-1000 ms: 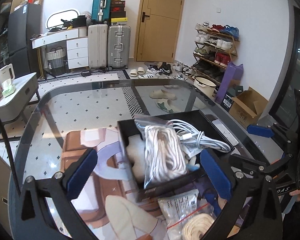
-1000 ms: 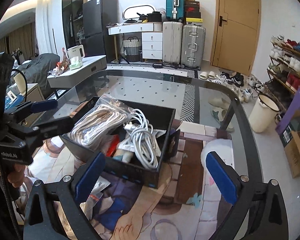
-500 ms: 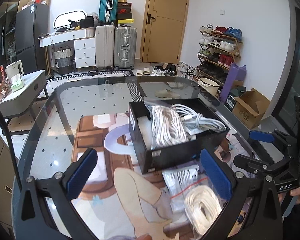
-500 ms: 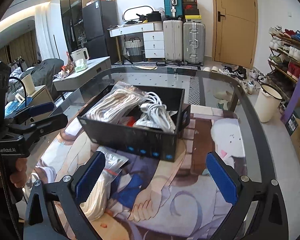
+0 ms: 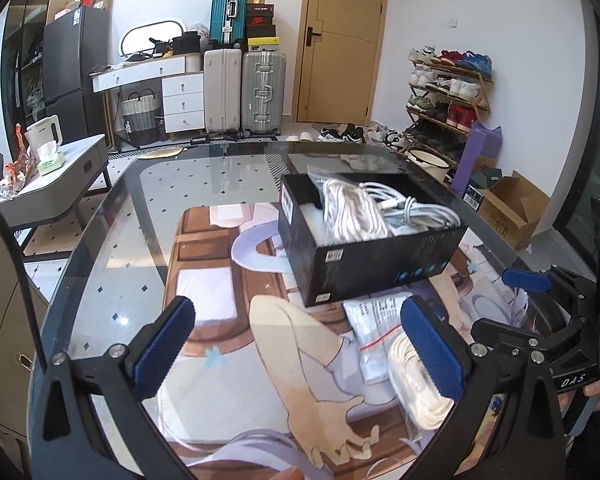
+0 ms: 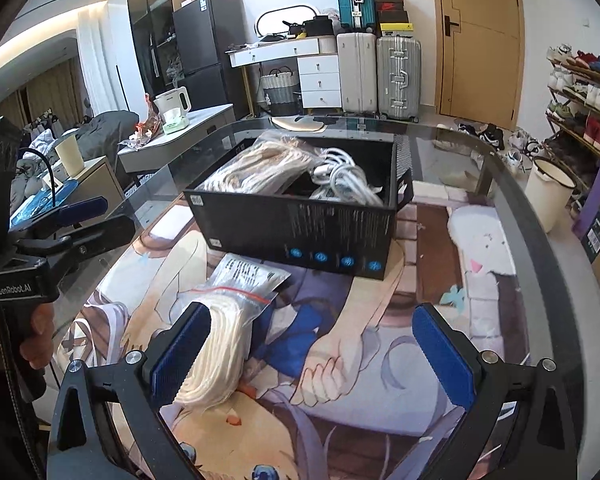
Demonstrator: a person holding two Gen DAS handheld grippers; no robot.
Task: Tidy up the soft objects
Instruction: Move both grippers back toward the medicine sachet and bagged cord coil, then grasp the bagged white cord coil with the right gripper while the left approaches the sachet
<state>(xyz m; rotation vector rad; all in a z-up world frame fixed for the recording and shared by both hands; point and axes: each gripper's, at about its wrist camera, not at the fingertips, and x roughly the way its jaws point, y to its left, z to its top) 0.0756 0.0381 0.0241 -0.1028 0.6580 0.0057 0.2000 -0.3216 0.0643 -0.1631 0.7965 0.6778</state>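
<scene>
On the mat [image 6: 380, 344], both grippers [image 5: 300, 352] [image 6: 312, 356] hang released, a bagged rope [image 6: 220, 344] lying before the box [image 6: 300, 232].

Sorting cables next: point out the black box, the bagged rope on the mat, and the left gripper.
black box [image 6: 300, 232]: right wrist view, front wall.
bagged rope [image 6: 220, 344]: right wrist view, pale coil.
left gripper [image 5: 300, 344]: left wrist view, between fingertips.

I have drawn both grippers back toward me from the black box [image 5: 364, 240], which a second ago sat between my left gripper's [image 5: 300, 344] fingers and now lies beyond them toward 12 o'clock. The bagged rope coil [image 6: 216, 344] now shows fully on the desk [image 5: 112, 240], touching my right gripper's [image 6: 312, 352] left finger at 9 o'clock.
</scene>
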